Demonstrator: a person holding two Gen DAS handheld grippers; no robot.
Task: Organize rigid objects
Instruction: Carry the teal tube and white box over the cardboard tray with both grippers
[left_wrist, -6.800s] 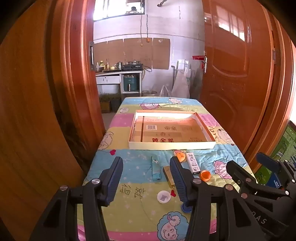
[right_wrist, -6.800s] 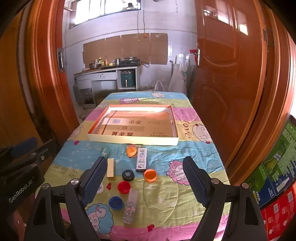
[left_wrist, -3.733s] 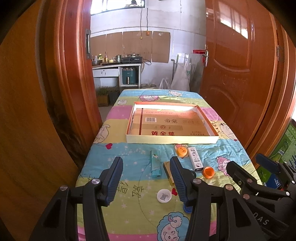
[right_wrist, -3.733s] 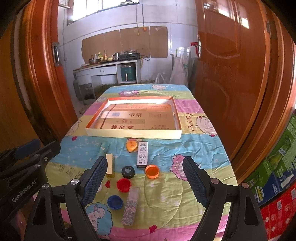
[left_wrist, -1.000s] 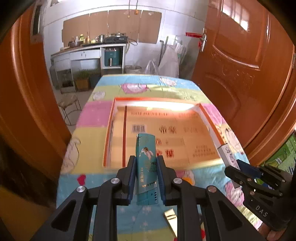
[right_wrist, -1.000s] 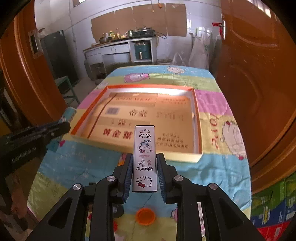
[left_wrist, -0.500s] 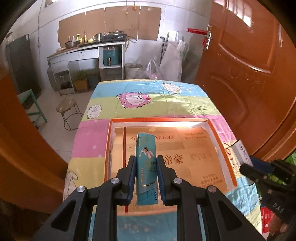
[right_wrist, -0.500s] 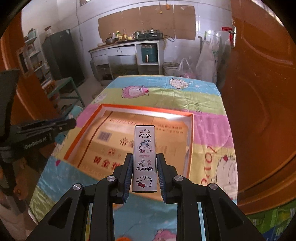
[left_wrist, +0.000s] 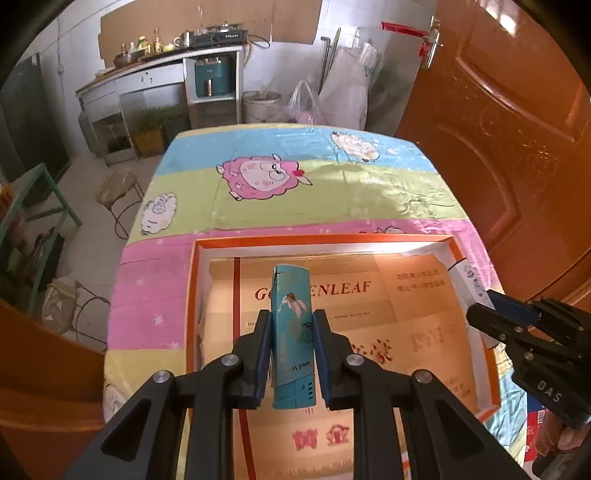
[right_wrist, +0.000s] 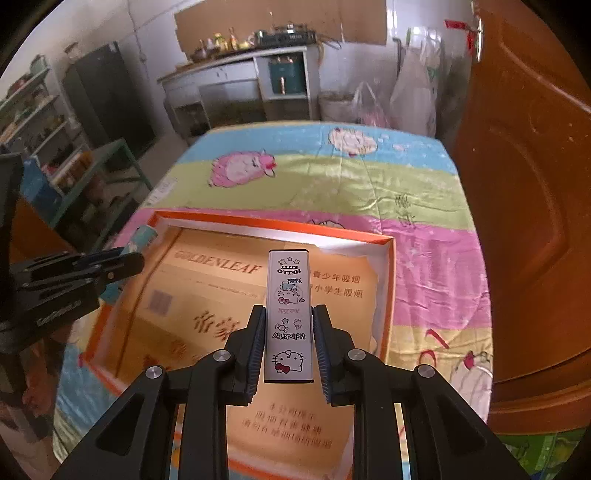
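I have a teal lighter (left_wrist: 291, 332) pinched tight in my left hand-held gripper (left_wrist: 291, 354). It sticks up between the two blue pads, and both pads press on its sides. It hangs over the left part of the shallow box (left_wrist: 458, 254), the one with the orange rim, and it is not touching the floor of the box.

My right hand-held gripper (right_wrist: 290, 343) is clamped on a white lighter (right_wrist: 289, 314) with little cat pictures on it. That one hangs over the right part of the same box, near its right wall. In the left view I can see its tip poking out at the right edge of the box.

The box lies on the tabletop, which has a bright cartoon cloth (left_wrist: 295, 184) over it. I see nothing else lying in the part of the box that shows.

I think I am in the carry step: both lighters are picked up and are now above the box. Next I need to go down with each one until it sits flat on the box floor, then let the pads go wide. I should keep the two lighters well apart, left and right, and keep clear of the box walls. I should lay them down softly so they do not tip or slide.

Past the far end of the tabletop is a kitchen counter (left_wrist: 155, 66). A brown door (left_wrist: 509, 122) stands on the right.
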